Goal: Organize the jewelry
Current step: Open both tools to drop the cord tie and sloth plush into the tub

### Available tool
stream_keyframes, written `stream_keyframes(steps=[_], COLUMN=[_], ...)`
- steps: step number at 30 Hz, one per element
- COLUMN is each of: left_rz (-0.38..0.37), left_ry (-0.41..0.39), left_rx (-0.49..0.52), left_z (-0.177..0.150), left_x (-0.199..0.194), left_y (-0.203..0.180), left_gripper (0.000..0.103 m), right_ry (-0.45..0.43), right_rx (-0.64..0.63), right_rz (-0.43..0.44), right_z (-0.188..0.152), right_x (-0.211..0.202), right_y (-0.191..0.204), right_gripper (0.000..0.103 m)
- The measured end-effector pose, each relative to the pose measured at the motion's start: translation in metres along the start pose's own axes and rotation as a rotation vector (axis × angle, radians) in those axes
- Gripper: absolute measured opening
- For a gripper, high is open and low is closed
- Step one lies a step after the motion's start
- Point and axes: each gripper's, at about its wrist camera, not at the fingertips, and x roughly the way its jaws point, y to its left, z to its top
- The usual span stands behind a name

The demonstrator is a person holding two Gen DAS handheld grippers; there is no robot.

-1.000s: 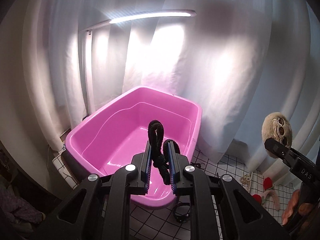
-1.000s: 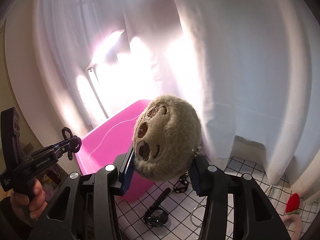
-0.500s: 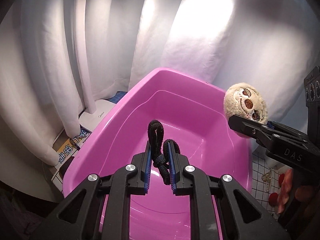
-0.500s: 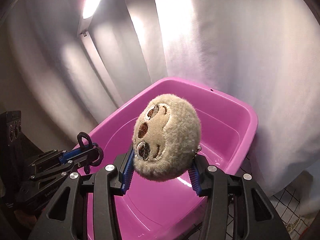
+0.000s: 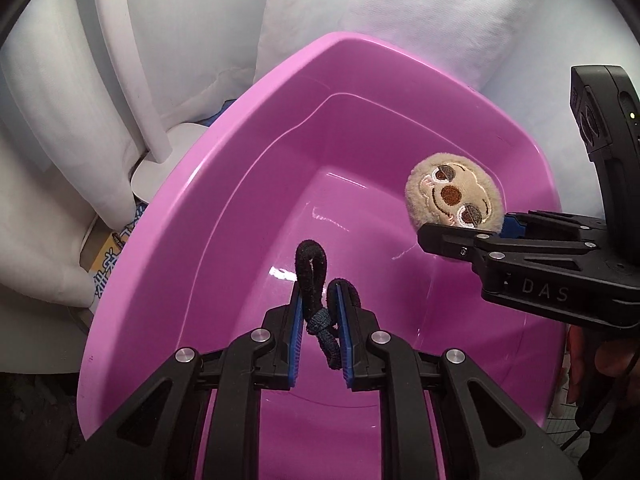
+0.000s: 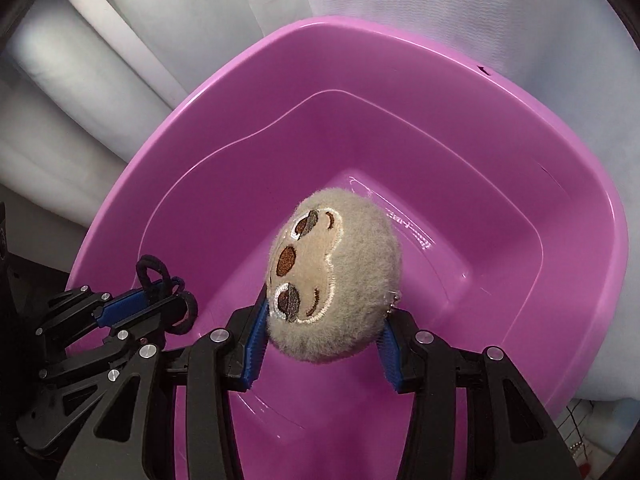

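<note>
Your left gripper [image 5: 318, 312] is clamped on a black hair tie [image 5: 314, 280], its loop sticking up past the blue pads [image 5: 297, 332], above the bin's [image 5: 192, 200] floor. Your right gripper [image 6: 322, 344] is closed wider around a plush sloth head [image 6: 336, 276], also held over the inside of the pink bin, to the right of the tie. Beyond the bin hangs a white curtain [image 5: 420, 12], with a lamp post [image 5: 124, 60] at its left.

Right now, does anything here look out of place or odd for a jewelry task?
Yes. The right gripper holds a plush sloth face over the pink tub; a soft toy, not jewelry. Nothing looks spilled or damaged.
</note>
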Motion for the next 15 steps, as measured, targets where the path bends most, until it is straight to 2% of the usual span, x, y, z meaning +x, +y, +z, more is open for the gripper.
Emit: stream_keyframes(steps=[5, 8, 9, 12, 15], left_rz=[0.003, 0.017, 0.025, 0.032, 0.029], left_ry=[0.033, 0.048, 0.049, 0.042, 0.03], left_rx=[0.003, 0.007, 0.007, -0.013, -0.009], left_z=[0.002, 0.002, 0.002, 0.003, 0.001], left_x=[0.006, 0.008, 0.007, 0.004, 0.001], left_y=[-0.001, -0.002, -0.002, -0.001, -0.001], left_gripper=[0.017, 0.022, 0.03, 0.064, 0.064], right_ry=[0.039, 0.05, 0.054, 0.067, 0.068], right_rx=[-0.007, 0.002, 0.009, 0.014, 0.011], right_rz=[-0.017, -0.028, -0.029, -0.031, -0.044], right_z=[0.002, 0.005, 0.008, 0.012, 0.014], right_x=[0.005, 0.006, 0.007, 0.011, 0.012], right_y=[-0.001, -0.003, -0.002, 0.003, 0.007], right_gripper=[0.046, 0.047, 0.051, 0.056, 0.06])
